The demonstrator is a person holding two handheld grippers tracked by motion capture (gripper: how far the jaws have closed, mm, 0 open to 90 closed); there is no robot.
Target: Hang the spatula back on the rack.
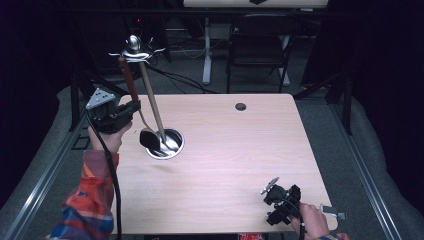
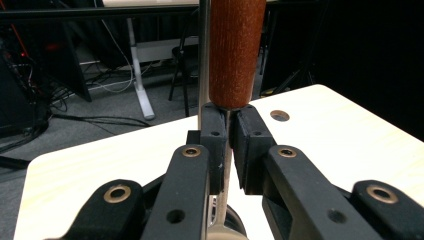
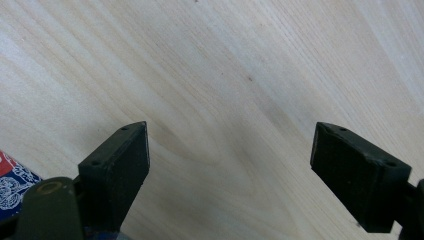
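Observation:
My left gripper (image 1: 134, 106) (image 2: 227, 117) is shut on the thin metal shaft of a ladle, just below its red-brown wooden handle (image 2: 235, 50) (image 1: 128, 77). The ladle's dark bowl (image 1: 148, 139) hangs at the left rim of a steel cup (image 1: 172, 145) on the table's left half. A second utensil with a tan handle (image 1: 151, 102) stands in the cup and leans up to the left. Its shaft (image 2: 203, 60) shows behind my left jaws. My right gripper (image 1: 282, 205) (image 3: 230, 150) is open over bare wood near the table's front right corner, with nothing between its jaws.
The light wooden table (image 1: 240, 150) has a cable hole (image 1: 240, 106) (image 2: 279, 115) near its far edge. A black chair (image 1: 260, 45) and a desk leg stand beyond it. A red and blue printed item (image 3: 10, 185) lies at the front edge by my right gripper.

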